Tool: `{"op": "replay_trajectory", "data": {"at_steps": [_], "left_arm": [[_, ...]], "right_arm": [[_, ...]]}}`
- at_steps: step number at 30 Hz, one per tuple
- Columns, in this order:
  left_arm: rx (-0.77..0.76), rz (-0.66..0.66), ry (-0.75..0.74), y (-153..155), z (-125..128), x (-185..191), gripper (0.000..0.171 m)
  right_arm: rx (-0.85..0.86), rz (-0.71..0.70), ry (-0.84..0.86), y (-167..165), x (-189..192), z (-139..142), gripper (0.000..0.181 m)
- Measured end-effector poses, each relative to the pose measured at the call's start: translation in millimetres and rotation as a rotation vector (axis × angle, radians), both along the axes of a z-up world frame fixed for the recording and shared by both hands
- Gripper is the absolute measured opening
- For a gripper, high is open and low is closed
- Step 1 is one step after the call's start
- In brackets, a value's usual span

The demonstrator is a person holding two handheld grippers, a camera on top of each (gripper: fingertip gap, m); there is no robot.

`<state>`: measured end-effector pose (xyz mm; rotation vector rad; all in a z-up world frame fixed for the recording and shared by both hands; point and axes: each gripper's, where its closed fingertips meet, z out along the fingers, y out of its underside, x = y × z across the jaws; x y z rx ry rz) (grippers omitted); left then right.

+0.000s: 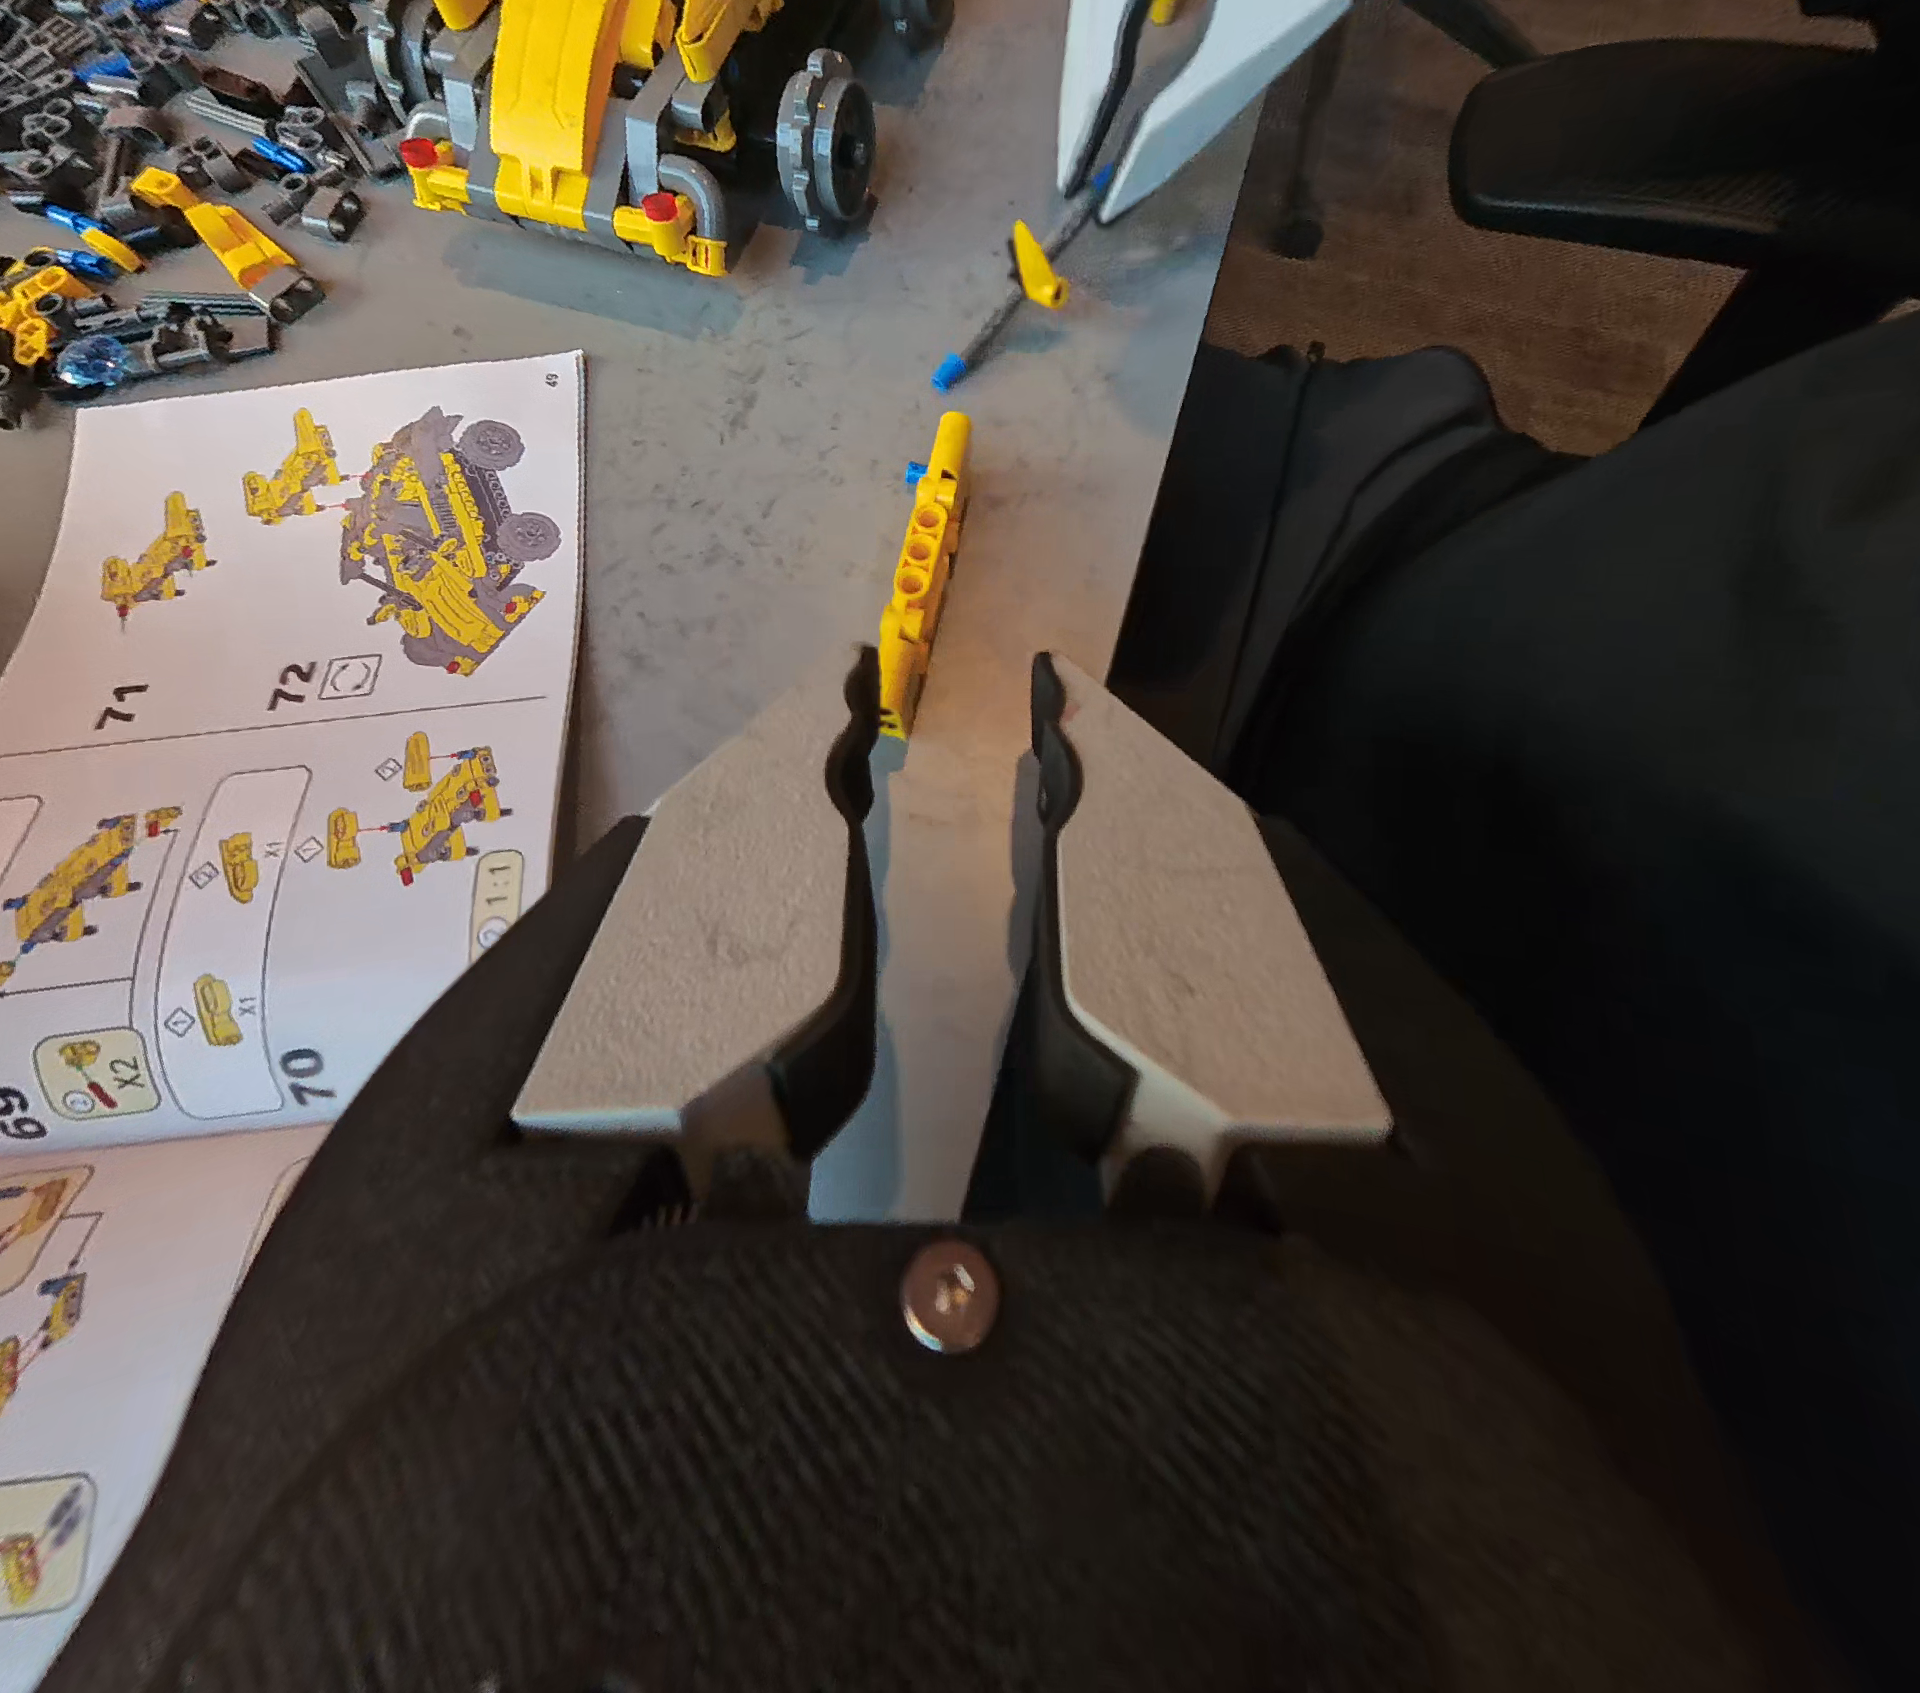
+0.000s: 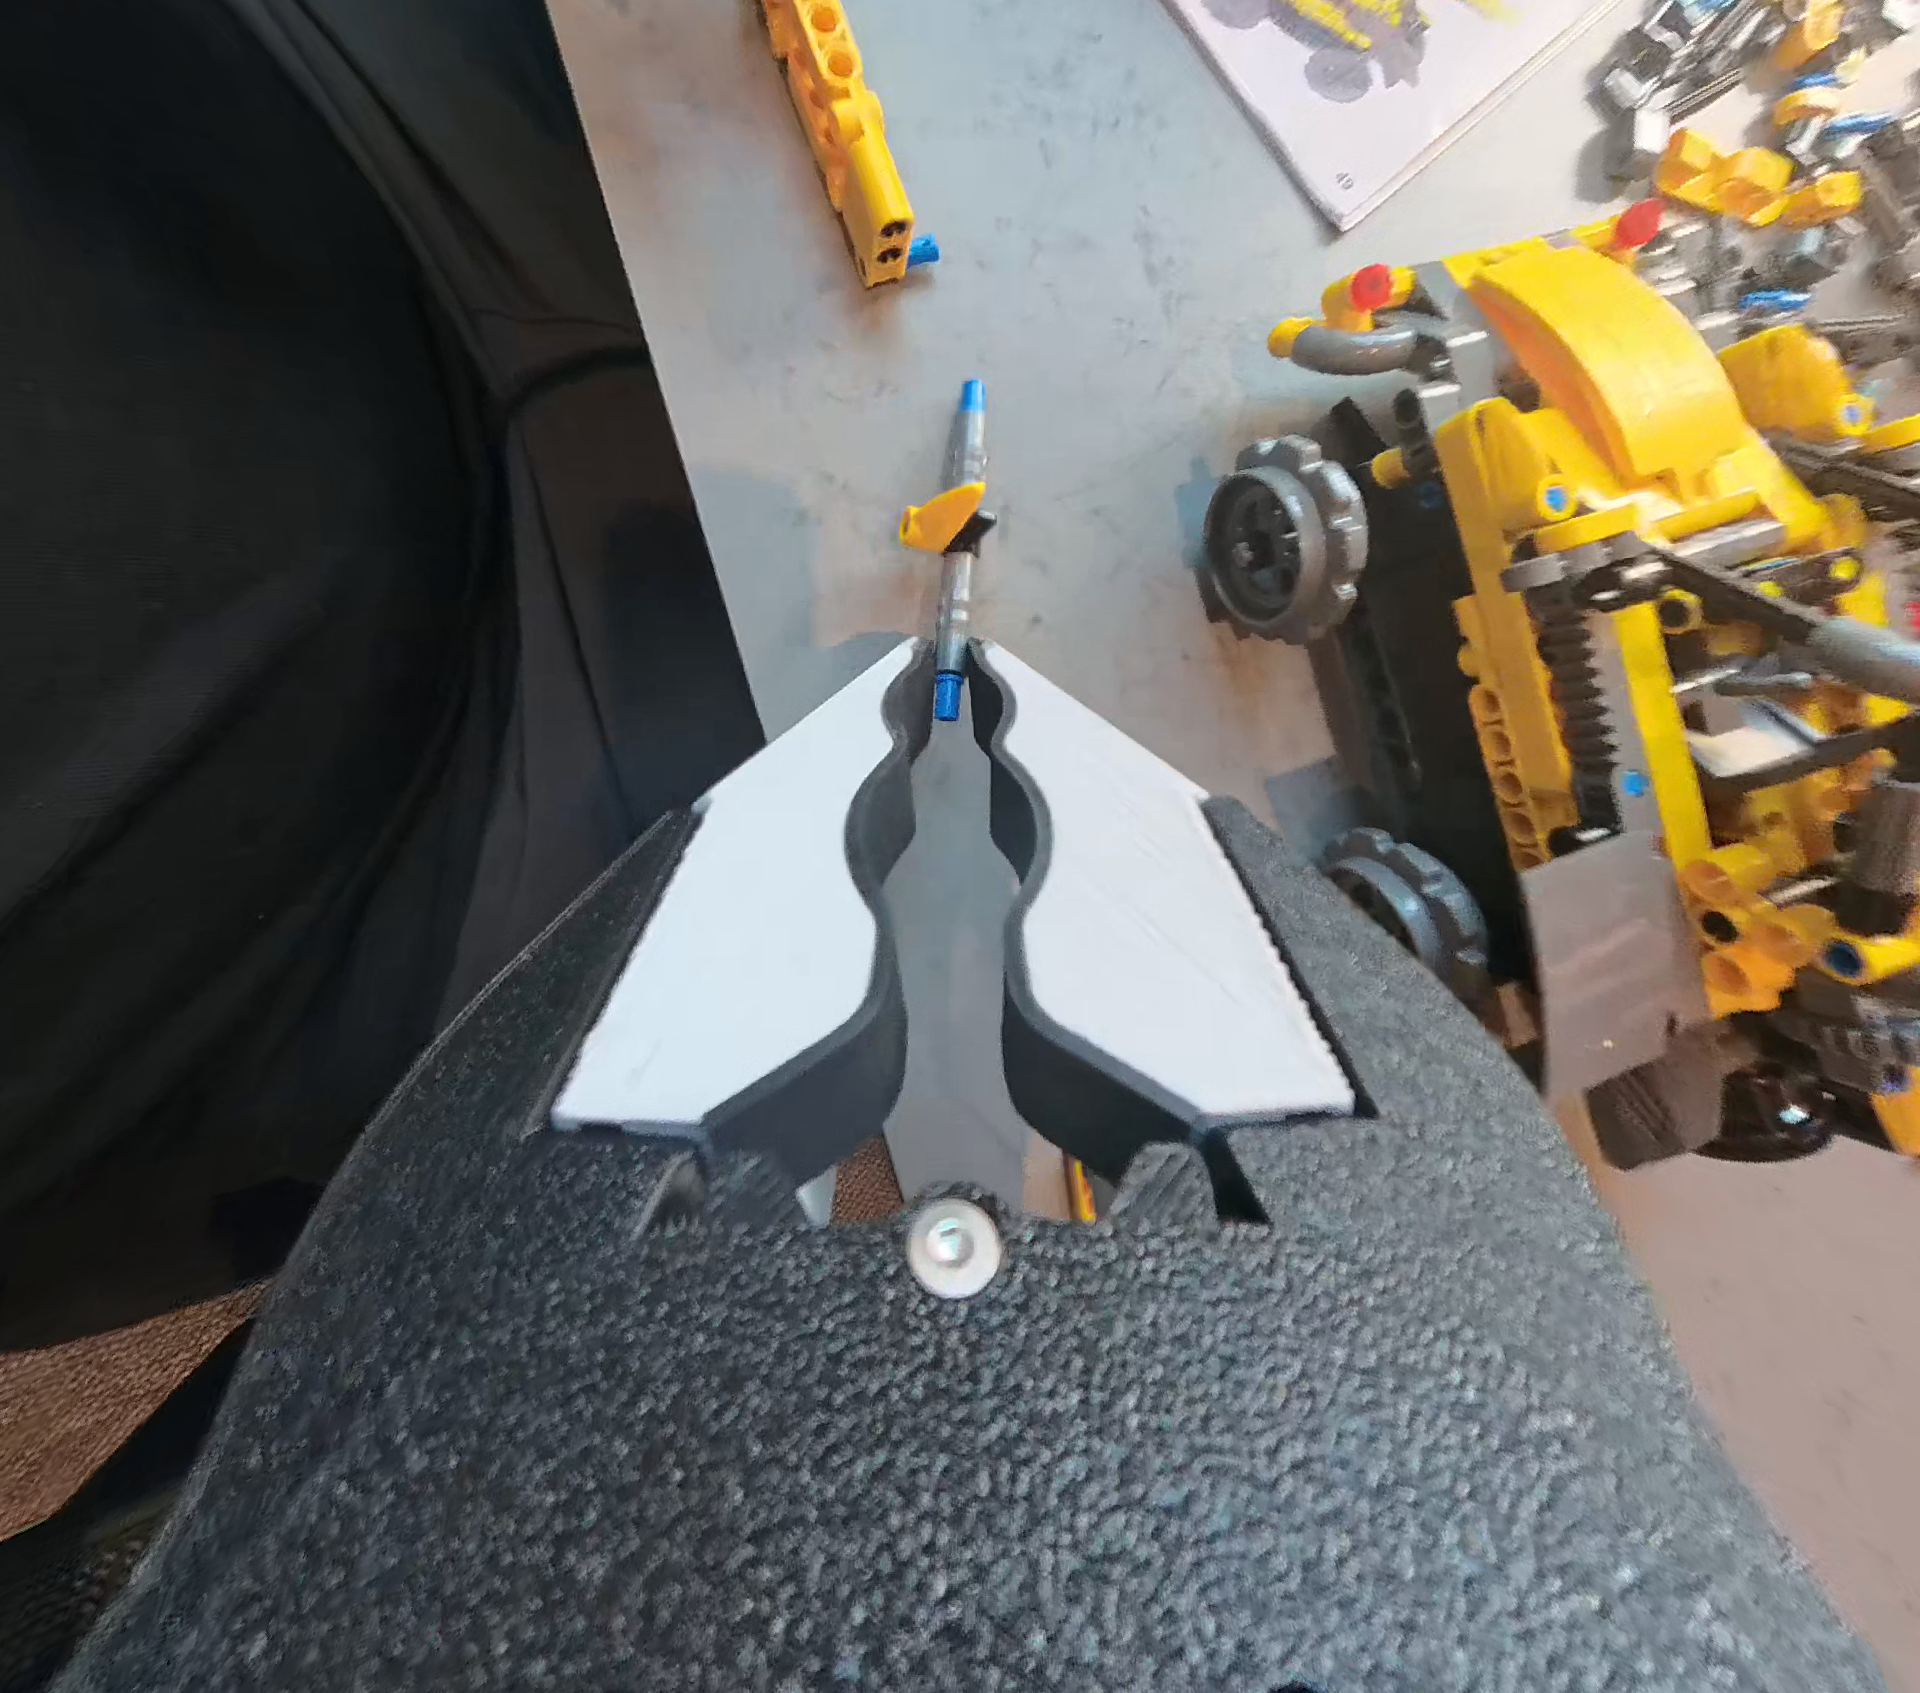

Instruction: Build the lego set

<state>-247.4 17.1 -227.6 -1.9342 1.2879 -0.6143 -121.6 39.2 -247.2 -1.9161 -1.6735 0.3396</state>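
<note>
Left gripper (image 1: pixel 951 687): jaws apart, nothing between them, low over the grey table (image 1: pixel 727 438) near its right edge. The near end of a yellow beam (image 1: pixel 920 573) lies just beside the tip of the left-hand finger (image 1: pixel 769 812); whether it touches cannot be told. The beam lies flat along the table edge, a blue pin (image 1: pixel 914 472) sticking out of its side. Right gripper (image 2: pixel 948 677): fingertips clamped on one end of a thin grey axle (image 2: pixel 961 547), whose blue end cap (image 2: pixel 947 696) sits inside the tips. The axle points straight away from the gripper, carries a small yellow piece (image 2: pixel 940 523) at mid-length and a second blue cap (image 2: pixel 972 396) at the far end; whether it rests on the table or is lifted cannot be told. In the left wrist view the right gripper (image 1: pixel 1091 189) comes down from above onto that axle (image 1: pixel 1013 303). The beam (image 2: pixel 821 43) lies beyond the axle, apart from it. A yellow and grey model vehicle (image 1: pixel 623 43) stands mid-table, a pile of loose parts (image 1: pixel 156 64) to its left, an open instruction booklet (image 1: pixel 312 708) in front of the pile. Dark cloth (image 1: pixel 1558 812) and a chair armrest (image 1: pixel 1662 147) past the table edge.
</note>
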Motion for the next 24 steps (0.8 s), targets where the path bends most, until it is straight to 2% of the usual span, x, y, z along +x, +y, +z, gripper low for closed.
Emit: {"op": "replay_trajectory", "data": {"at_steps": [6, 13, 19, 24], "left_arm": [[0.002, -0.004, -0.012, -8.4, -2.4, -1.0, 0.024], [0.050, 0.020, -0.015, -8.0, 6.8, -4.0, 0.022], [0.072, -0.026, -0.036, -7.1, 23.8, 1.7, 0.021], [0.166, -0.051, 0.004, 9.3, 49.6, 8.5, 0.021]], "right_arm": [[0.105, -0.020, -0.003, 17.7, -5.4, 29.4, 0.006], [0.212, 0.006, -0.010, 27.6, -17.9, 62.3, 0.006], [0.284, 0.044, 0.001, 32.0, -36.8, 86.1, 0.006], [0.292, 0.100, 0.056, 29.3, -56.9, 103.0, 0.006]]}}
